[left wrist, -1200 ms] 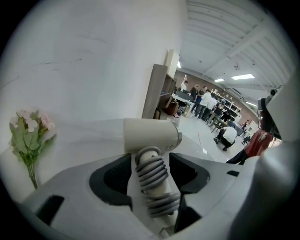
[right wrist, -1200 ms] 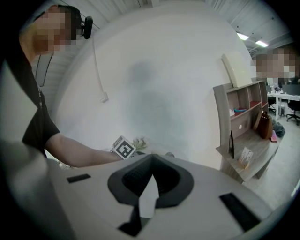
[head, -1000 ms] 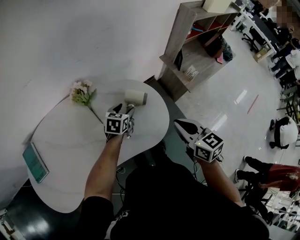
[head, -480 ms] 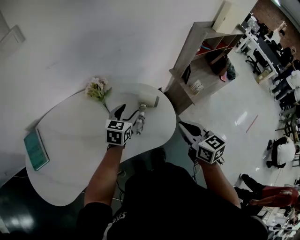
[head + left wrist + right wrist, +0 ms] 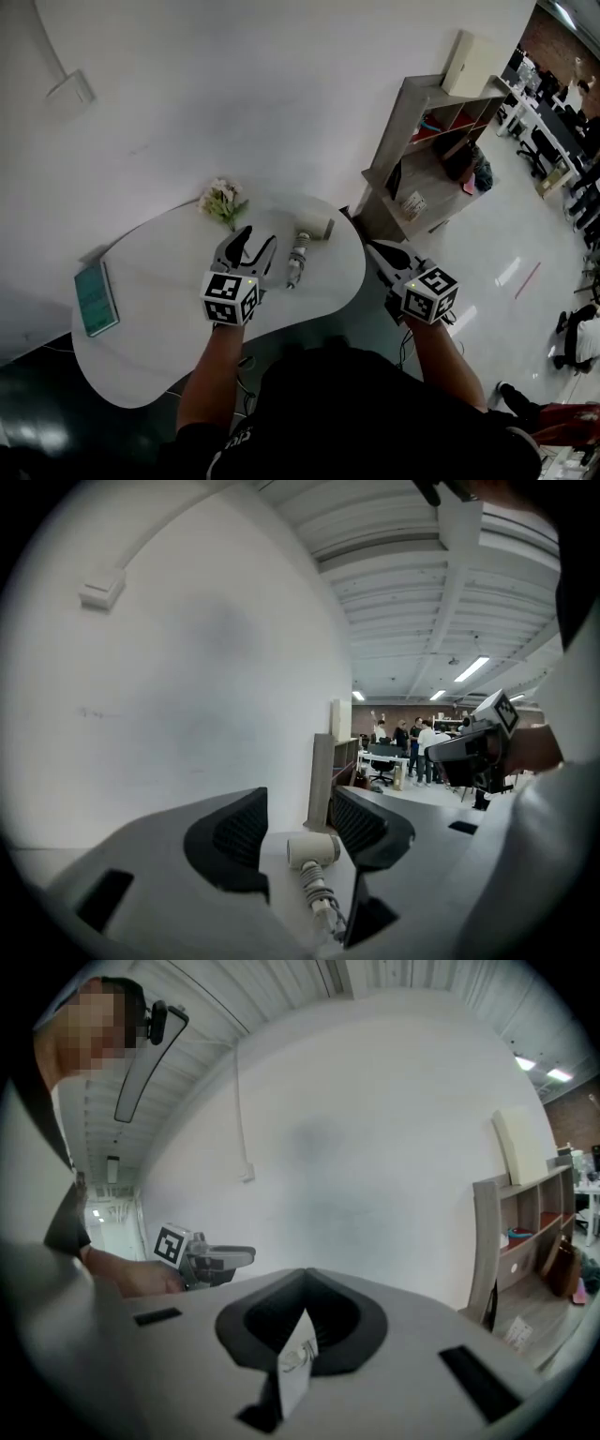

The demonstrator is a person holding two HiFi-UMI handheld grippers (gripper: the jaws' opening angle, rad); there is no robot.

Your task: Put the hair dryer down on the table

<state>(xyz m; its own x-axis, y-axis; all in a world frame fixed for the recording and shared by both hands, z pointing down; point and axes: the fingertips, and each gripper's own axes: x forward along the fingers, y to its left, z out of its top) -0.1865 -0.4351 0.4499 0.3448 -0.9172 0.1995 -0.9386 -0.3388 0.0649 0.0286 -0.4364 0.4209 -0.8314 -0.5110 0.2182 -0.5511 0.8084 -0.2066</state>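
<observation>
The white hair dryer lies on the white table, head toward the wall and handle with coiled cord toward me. My left gripper hovers just left of the handle, apart from it. Its jaws stand open and are closing a little, with nothing pressed between them. In the left gripper view the hair dryer shows on the table beyond the gap of the left gripper. My right gripper hangs past the table's right edge, shut and holding nothing; in its own view the right gripper has its jaws together.
A small bunch of flowers lies at the table's far edge by the wall. A teal book rests at the table's left end. A wooden shelf unit stands to the right, beyond the table. Dark floor lies below the near edge.
My left gripper has drawn back and to the left from the hair dryer's handle, and the dryer stays lying on the table. The right gripper has kept its place off the table's edge.
</observation>
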